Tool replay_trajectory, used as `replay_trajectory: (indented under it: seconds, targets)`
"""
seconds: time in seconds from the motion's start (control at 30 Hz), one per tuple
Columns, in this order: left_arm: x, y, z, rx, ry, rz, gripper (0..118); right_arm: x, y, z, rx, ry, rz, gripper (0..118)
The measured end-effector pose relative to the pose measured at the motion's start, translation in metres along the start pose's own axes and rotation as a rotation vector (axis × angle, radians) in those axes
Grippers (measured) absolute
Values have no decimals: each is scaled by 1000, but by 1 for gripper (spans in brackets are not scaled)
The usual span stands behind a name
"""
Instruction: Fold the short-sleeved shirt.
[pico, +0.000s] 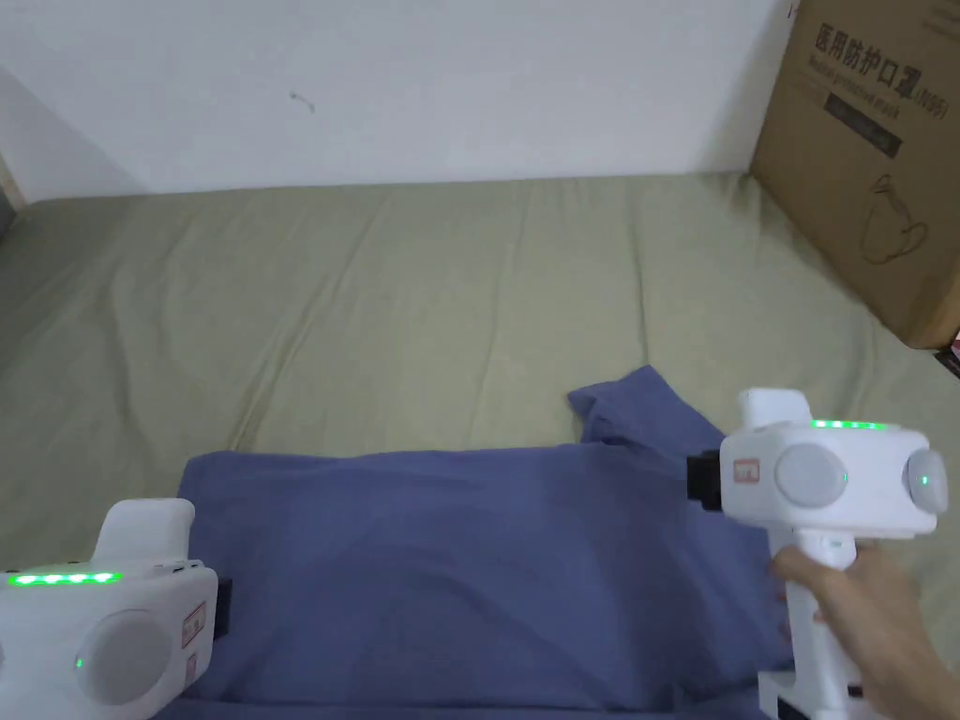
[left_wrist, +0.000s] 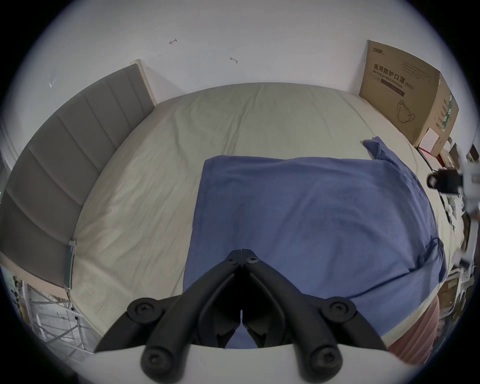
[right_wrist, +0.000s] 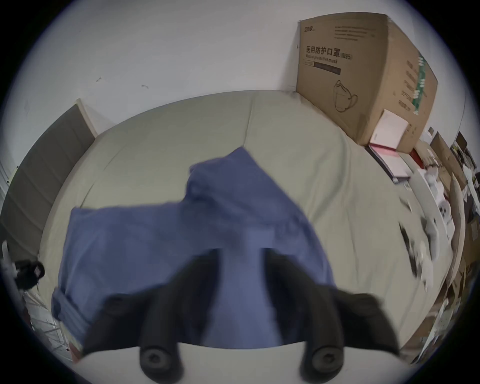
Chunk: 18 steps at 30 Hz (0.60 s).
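A blue short-sleeved shirt (pico: 469, 562) lies flat on the bed, its body spread sideways and one sleeve (pico: 637, 412) sticking up toward the far right. My left gripper (left_wrist: 241, 251) hovers over the shirt's near left part with its jaws pressed together and no cloth between them. In the head view the left gripper (pico: 222, 605) sits at the shirt's left edge. My right gripper (right_wrist: 241, 250) is blurred, with its jaws apart above the shirt (right_wrist: 155, 246) near the sleeve. A hand holds the right gripper (pico: 703, 480) over the shirt's right side.
The pale green bed sheet (pico: 375, 300) stretches wide beyond the shirt to a white wall. A large cardboard box (pico: 872, 159) stands at the far right, with books (right_wrist: 389, 156) beside it. A grey padded headboard (left_wrist: 65, 156) borders the left.
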<state>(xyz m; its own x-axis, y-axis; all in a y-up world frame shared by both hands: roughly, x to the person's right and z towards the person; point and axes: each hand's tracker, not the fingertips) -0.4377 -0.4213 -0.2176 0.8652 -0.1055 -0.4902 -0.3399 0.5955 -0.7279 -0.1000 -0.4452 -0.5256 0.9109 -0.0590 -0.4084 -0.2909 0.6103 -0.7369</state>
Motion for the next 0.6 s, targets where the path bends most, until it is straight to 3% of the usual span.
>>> replay_trajectory:
  seconds: [0.03,0.07,0.1,0.2,0.4,0.47,0.5,0.57,0.6]
  targets:
    - [0,2,-7,-8,0,4,0,7,14,-19,-13,-8,9,62]
    - [0,3,-14,-27,3,16,0,13,25,-35,-35,-13,14,85]
    - [0,3,-22,-42,-2,29,0,16,31,-48,-59,-58,3,90]
    - [-1,3,-36,-77,-17,46,0,34,41,-92,-160,-106,-22,90]
    - [-6,10,-49,-94,5,31,0,41,23,-108,-202,-80,-40,89]
    - [-6,10,-51,-97,6,31,0,36,25,-101,-187,-73,-26,72]
    - [-5,10,-53,-98,8,33,0,32,26,-97,-161,-83,13,57]
    - [-5,11,-54,-103,4,35,0,26,27,-92,-157,-94,52,11]
    - [-4,11,-55,-101,1,34,0,24,27,-90,-161,-74,68,6]
